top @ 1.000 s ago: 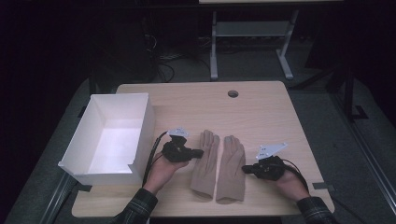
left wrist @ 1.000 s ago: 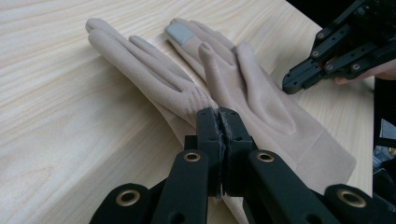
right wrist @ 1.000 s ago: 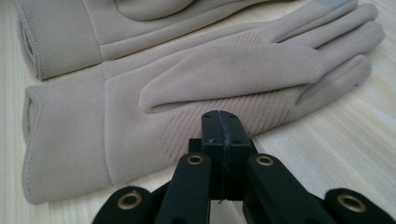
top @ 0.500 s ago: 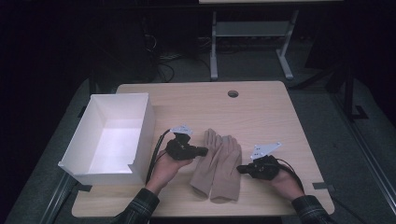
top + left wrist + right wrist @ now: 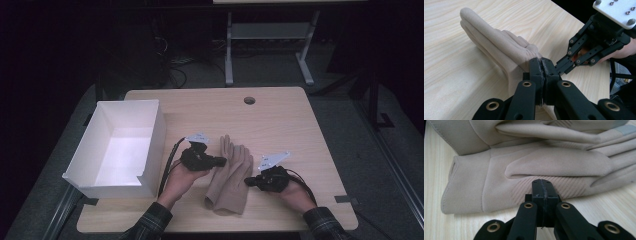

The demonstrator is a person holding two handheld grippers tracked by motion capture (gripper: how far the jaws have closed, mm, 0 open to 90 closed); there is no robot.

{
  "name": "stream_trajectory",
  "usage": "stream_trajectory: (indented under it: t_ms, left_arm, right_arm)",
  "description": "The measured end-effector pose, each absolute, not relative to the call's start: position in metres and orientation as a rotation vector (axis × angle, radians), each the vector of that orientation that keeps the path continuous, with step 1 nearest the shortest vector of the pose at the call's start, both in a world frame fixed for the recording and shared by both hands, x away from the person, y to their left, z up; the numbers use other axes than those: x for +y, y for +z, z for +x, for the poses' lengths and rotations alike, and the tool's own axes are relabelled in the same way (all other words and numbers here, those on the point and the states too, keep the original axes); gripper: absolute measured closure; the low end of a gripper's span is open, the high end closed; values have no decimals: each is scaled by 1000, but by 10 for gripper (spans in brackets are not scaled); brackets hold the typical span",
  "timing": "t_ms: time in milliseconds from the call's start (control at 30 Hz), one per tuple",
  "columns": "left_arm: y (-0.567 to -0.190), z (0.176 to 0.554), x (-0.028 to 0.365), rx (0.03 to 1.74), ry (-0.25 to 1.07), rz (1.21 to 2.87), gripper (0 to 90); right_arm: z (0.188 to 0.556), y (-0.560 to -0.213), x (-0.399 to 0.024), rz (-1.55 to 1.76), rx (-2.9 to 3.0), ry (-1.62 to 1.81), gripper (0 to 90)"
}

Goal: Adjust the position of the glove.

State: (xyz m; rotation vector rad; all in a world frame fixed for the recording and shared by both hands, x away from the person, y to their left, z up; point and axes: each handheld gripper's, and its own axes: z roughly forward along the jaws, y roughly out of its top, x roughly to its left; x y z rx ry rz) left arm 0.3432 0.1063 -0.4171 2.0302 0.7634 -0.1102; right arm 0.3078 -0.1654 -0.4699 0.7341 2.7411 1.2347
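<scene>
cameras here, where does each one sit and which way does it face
High view: sits above the person's side, looking forward and down on the table, white box and beige gloves; both forearms, left gripper and right gripper show.
Left gripper view: rides the left gripper, looking along its shut jaws over the gloves toward the right gripper.
Right gripper view: rides the right gripper, facing the gloves' side at table level; its shut jaws show.
All three share the gloves.
</scene>
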Motion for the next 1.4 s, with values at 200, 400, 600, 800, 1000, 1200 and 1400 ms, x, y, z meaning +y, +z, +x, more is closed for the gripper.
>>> stream_trajectory:
  t_ms: [200, 400, 600, 800, 1000, 1200, 1400]
  left_arm:
    - [-418, 342, 101, 759, -118, 2033, 882]
    - [-419, 341, 94, 742, -125, 2051, 882]
    - [-423, 339, 88, 732, -142, 2064, 882]
    - [-429, 337, 80, 712, -150, 2081, 881]
    - [-435, 336, 75, 700, -163, 2110, 877]
    - [-437, 335, 70, 696, -166, 2114, 872]
    - [-440, 336, 60, 680, -169, 2115, 861]
  right_arm:
    - [309, -470, -156, 719, 2743, 1240, 899]
    - [310, -470, -151, 704, 2744, 1240, 899]
    - [310, -471, -145, 704, 2745, 1248, 899]
    - [309, -471, -143, 702, 2745, 1242, 899]
    - [308, -469, -147, 682, 2742, 1229, 898]
    - [307, -463, -165, 745, 2700, 1244, 898]
    - [308, -460, -190, 817, 2652, 1232, 898]
